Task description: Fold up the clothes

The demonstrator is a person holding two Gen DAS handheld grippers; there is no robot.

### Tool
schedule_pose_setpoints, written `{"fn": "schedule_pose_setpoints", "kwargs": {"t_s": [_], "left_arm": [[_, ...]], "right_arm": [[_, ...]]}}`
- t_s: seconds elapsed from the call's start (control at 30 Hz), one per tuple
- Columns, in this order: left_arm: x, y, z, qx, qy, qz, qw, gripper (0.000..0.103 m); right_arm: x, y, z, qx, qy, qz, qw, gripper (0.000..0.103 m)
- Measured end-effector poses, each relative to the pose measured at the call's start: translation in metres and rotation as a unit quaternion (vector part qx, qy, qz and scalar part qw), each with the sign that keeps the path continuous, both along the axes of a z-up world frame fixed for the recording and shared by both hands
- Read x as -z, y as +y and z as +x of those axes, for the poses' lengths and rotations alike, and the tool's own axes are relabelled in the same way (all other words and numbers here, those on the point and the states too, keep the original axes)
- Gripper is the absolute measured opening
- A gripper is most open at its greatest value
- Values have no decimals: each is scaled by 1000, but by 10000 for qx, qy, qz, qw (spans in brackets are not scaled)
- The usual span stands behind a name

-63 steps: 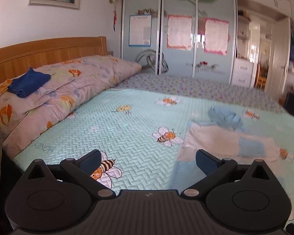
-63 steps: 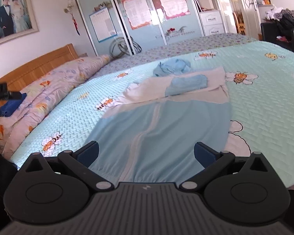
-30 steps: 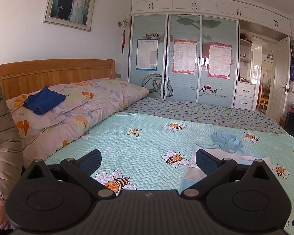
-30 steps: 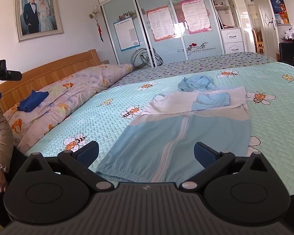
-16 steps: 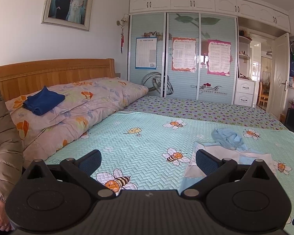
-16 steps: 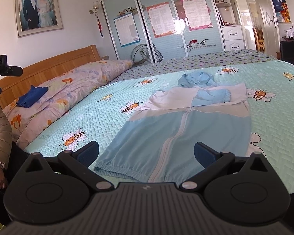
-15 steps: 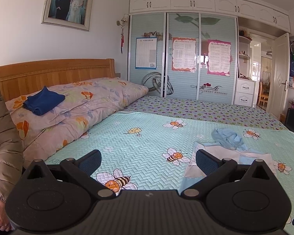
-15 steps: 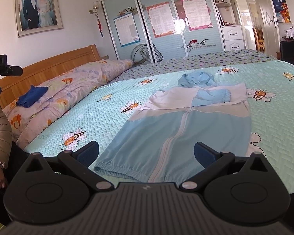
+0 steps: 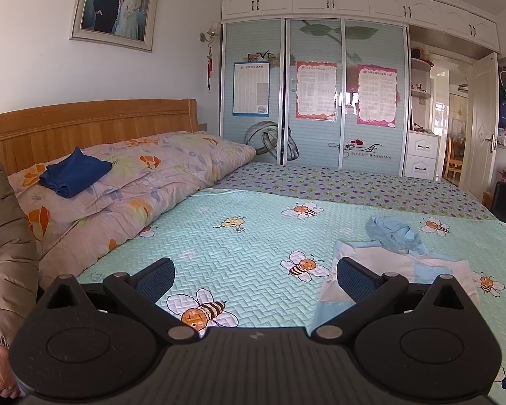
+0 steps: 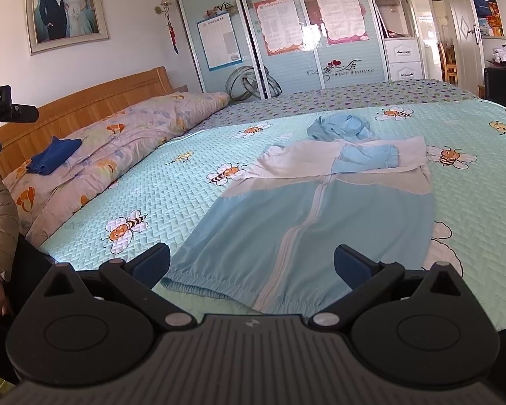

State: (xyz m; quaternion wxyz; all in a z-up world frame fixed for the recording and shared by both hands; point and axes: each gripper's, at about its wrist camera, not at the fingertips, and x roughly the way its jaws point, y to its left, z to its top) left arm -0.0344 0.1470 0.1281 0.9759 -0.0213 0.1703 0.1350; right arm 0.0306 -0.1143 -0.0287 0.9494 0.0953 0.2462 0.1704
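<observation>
A light blue and white zip jacket (image 10: pixel 324 209) lies flat on the bee-print bedspread (image 10: pixel 172 182), sleeves folded across the chest and hood (image 10: pixel 340 126) bunched at its far end. My right gripper (image 10: pixel 251 265) hovers open just short of the jacket's elastic hem, holding nothing. In the left wrist view only the jacket's left edge (image 9: pixel 388 263) and hood (image 9: pixel 394 236) show at the right. My left gripper (image 9: pixel 254 275) is open and empty above the bedspread (image 9: pixel 239 243), left of the jacket.
A flowered duvet roll (image 9: pixel 135 182) with a folded dark blue garment (image 9: pixel 74 172) on it lies along the wooden headboard (image 9: pixel 84 128). A person's padded sleeve (image 9: pixel 6 236) and hand are at the left edge. Sliding wardrobe doors (image 9: pixel 313 111) stand behind the bed.
Both grippers have tilted up and drawn back from the bed, so more wall and wardrobe show. Over the last half second almost nothing moves. The jacket lies as before.
</observation>
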Motion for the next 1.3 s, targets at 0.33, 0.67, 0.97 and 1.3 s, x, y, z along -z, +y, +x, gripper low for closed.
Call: {"fn": "schedule_pose_setpoints", "kwargs": {"t_s": [0.33,0.67,0.97,1.3], "left_arm": [[-3,-3,-4,50,-8,26,10000,102],[-1,-1,-5,74,6,39,10000,102],[-1,-1,-4,107,26,45,9999,102],[6,0,7,123,169,-10,9998,102]], "right_arm": [[0,1,-1,-11,29,-17,10000,103],[1,2,-1,-34,50,-31,10000,103],[1,3,-1,-45,48,-37,10000,103],[-55,50,2,476,-606,-1340,9880,103]]}}
